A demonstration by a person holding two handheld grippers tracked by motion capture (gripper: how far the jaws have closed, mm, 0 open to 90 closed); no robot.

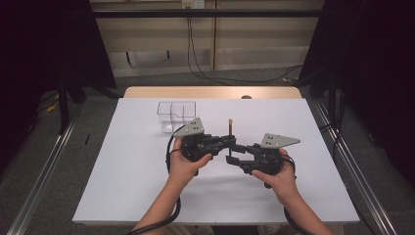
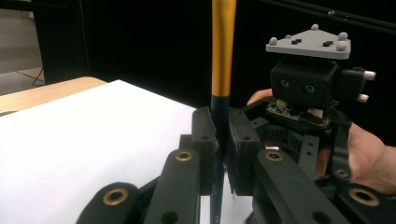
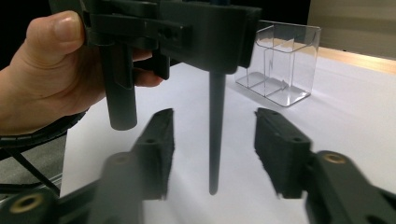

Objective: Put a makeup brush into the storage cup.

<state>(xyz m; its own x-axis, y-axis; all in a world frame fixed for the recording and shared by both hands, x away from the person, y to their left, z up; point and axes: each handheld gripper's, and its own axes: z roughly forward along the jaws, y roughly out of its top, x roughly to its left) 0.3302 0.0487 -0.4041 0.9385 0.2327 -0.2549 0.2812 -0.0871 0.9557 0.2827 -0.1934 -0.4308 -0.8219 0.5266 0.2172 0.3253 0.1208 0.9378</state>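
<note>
Paintbrush (image 2: 222, 60) held upright over table (image 1: 147, 171), pinched at dark lower handle by left claw (image 2: 223, 140). Right claw (image 3: 215, 140) spread, not touching. Light, stiff, slick; best gripped mid-handle.

We take this for a lab recording booth: black curtains (image 1: 44, 39) hang at both sides, metal rails (image 1: 41, 176) flank a white-covered desk (image 1: 147, 186), and loose cables (image 1: 205, 73) trail over the grey floor (image 1: 98, 105).

No text, label, brand, number or sign legible anywhere, nothing readable on the pen (image 2: 222, 51), nothing printed on the clear box (image 3: 284, 65) beyond the pen
</note>
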